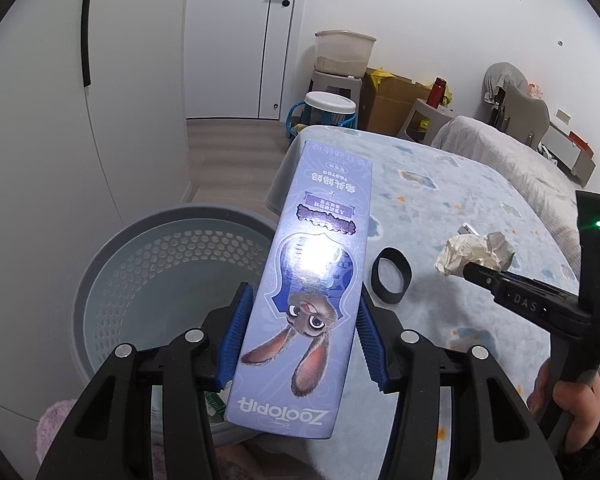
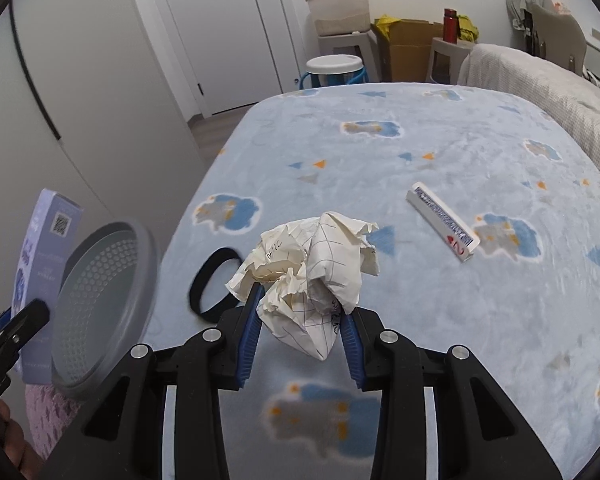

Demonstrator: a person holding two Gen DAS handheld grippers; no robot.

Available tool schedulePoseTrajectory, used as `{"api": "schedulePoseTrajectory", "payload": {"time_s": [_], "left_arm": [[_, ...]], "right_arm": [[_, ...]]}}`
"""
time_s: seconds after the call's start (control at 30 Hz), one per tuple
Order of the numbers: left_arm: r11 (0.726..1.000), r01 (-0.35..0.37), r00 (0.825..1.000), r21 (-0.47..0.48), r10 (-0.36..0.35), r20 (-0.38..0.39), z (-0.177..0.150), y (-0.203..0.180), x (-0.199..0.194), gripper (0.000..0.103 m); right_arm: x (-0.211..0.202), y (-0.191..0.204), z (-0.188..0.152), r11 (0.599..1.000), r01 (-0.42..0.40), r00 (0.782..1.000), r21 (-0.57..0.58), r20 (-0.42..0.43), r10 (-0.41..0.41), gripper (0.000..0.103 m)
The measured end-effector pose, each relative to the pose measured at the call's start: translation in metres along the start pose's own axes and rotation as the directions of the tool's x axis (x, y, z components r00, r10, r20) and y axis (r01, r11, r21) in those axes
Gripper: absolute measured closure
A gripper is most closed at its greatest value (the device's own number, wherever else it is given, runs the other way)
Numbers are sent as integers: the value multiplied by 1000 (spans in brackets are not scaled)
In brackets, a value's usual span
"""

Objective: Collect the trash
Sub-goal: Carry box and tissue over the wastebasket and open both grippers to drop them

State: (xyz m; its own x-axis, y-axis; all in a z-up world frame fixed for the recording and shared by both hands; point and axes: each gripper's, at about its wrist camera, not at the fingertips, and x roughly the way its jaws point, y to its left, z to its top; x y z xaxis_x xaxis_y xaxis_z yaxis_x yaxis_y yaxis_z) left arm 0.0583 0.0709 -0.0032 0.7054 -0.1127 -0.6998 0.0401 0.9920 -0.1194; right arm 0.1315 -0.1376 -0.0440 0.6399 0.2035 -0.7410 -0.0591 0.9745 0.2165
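Observation:
My left gripper [image 1: 304, 292] is shut on a long purple Zootopia box [image 1: 304, 280] and holds it beside the rim of a grey perforated bin [image 1: 168, 272]. The box [image 2: 44, 248] and bin [image 2: 104, 308] also show at the left of the right wrist view. My right gripper [image 2: 300, 300] is shut on a crumpled ball of white paper [image 2: 312, 264] just above the blue bedspread [image 2: 420, 140]. The paper [image 1: 476, 252] and right gripper [image 1: 470, 270] also show in the left wrist view.
A black elastic band [image 2: 216, 284] lies on the bed left of the paper; it also shows in the left wrist view [image 1: 392, 276]. A small white card box [image 2: 444, 220] lies further right. Stools, cardboard boxes and a white-lidded bucket [image 2: 334, 66] stand past the bed's end.

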Motion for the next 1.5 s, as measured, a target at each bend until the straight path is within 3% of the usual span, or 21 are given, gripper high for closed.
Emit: {"api": "schedulePoseTrajectory", "payload": {"time_s": [0.33, 0.7, 1.33, 1.4, 1.47, 1.5], "left_arm": [[998, -55, 998, -21, 55, 2, -7, 41, -13, 54], [991, -116, 993, -66, 113, -39, -8, 91, -6, 54], [985, -144, 986, -94, 135, -96, -2, 133, 14, 54], [985, -146, 986, -95, 137, -96, -2, 134, 14, 54], [985, -145, 986, -94, 136, -92, -2, 135, 13, 51], [985, -147, 986, -91, 139, -89, -2, 135, 12, 42]], "right_arm": [[-10, 64, -9, 991, -116, 993, -66, 2, 117, 67], [5, 130, -9, 967, -209, 978, -145, -49, 204, 66], [39, 180, -4, 944, -268, 961, -191, -122, 248, 64], [40, 181, -3, 944, -271, 960, -189, -123, 250, 62], [40, 181, -2, 942, -276, 959, -189, -118, 257, 54], [39, 181, -2, 941, -282, 958, -188, -116, 264, 49]]}}
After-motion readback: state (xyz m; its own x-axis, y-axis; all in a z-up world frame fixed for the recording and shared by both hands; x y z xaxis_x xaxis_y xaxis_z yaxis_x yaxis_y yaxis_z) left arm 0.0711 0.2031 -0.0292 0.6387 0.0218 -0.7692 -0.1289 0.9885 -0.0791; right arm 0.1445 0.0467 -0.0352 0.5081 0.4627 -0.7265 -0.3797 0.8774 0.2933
